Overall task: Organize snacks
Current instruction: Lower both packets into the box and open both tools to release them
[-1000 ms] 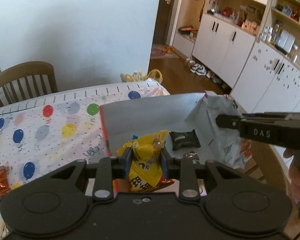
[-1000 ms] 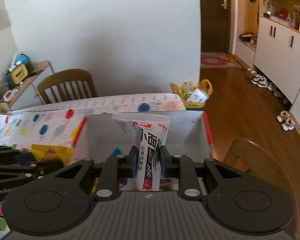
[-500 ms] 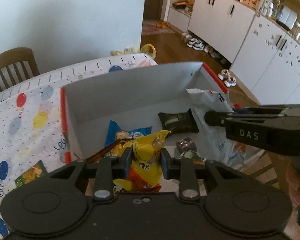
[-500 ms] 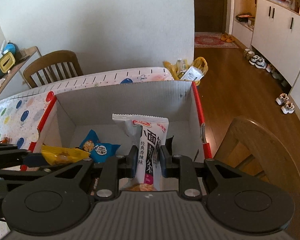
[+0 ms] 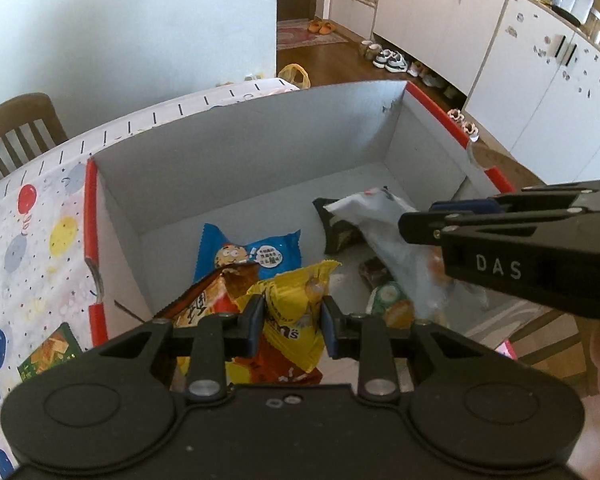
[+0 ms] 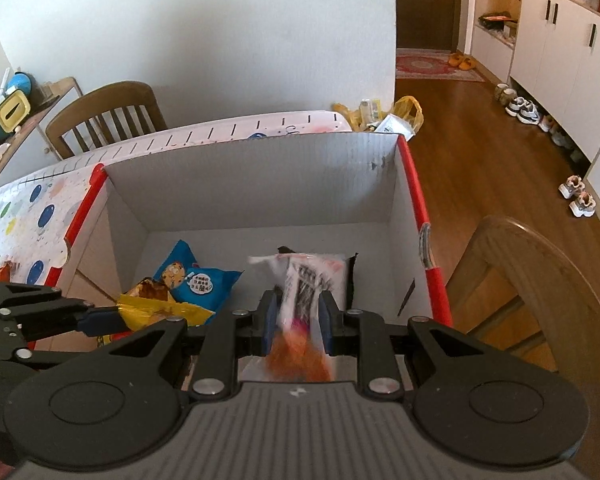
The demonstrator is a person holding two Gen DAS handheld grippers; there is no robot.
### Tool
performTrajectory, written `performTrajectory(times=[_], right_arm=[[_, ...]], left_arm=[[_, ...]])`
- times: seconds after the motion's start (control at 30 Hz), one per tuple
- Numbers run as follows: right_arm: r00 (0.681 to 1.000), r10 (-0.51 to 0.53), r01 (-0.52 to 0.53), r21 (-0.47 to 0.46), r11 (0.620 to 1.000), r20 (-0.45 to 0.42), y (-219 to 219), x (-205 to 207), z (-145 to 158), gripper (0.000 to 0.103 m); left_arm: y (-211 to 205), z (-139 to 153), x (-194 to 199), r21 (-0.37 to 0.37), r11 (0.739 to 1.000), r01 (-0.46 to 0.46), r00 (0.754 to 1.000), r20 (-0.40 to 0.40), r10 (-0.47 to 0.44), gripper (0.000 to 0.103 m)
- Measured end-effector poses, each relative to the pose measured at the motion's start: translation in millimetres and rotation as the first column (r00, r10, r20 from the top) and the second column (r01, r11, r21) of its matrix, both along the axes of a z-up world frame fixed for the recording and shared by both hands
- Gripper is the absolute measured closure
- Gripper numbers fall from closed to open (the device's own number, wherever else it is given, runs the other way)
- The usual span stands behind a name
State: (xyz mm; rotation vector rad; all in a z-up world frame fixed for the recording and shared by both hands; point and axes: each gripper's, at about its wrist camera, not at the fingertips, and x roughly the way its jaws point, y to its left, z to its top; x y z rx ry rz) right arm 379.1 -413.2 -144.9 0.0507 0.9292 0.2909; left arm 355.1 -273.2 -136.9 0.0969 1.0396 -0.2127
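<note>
A grey cardboard box with red rims (image 5: 260,168) (image 6: 260,184) stands on the table. My left gripper (image 5: 292,320) is over the box with its jaws apart around a yellow snack bag (image 5: 296,320). My right gripper (image 6: 296,316) has its jaws apart around a white noodle-snack packet (image 6: 304,292), which is blurred and tipping down into the box; it also shows in the left wrist view (image 5: 384,232). In the box lie a blue cookie packet (image 5: 252,252) (image 6: 196,280), a dark packet (image 5: 336,228), an orange-brown bag (image 5: 208,296) and small wrapped sweets (image 5: 384,292).
The table has a balloon-print cloth (image 5: 28,240). A green snack packet (image 5: 48,352) lies on it left of the box. A wooden chair (image 6: 528,280) stands right of the box, another chair (image 6: 108,116) beyond the table. White cabinets (image 5: 500,52) and shoes are at the far right.
Both grippers have moved forward and down over the box. Both pairs of jaws have widened. The white packet now slips down, blurred, between the right jaws.
</note>
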Motion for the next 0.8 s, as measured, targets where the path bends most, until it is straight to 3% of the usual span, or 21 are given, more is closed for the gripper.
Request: performTrajectory(times=[0.3,0.43,0.8], right_arm=[[1.000,0.018,-0.019,0.004,1.000,0.009,0.4,-7.9,6.8,0.081],[1.000,0.017,-0.018,0.017,1.000,0.016,-2.2,-13.2,13.3,0.081],[0.997,0.055,-0.056,0.025,0.998,0.063,1.1,-32.2,39.5,0.081]], left_arm=[[-4.2,1.6,-3.0,0.002,1.000,0.008,1.000,0.006,-0.008,0.068],[0.8,6.5,-7.0,-0.019,1.000,-0.018,1.000,0.017,0.019,0.047],[15.5,33.1,-27.9,-0.043,0.998,-0.049,0.996,0.077,0.052,0.040]])
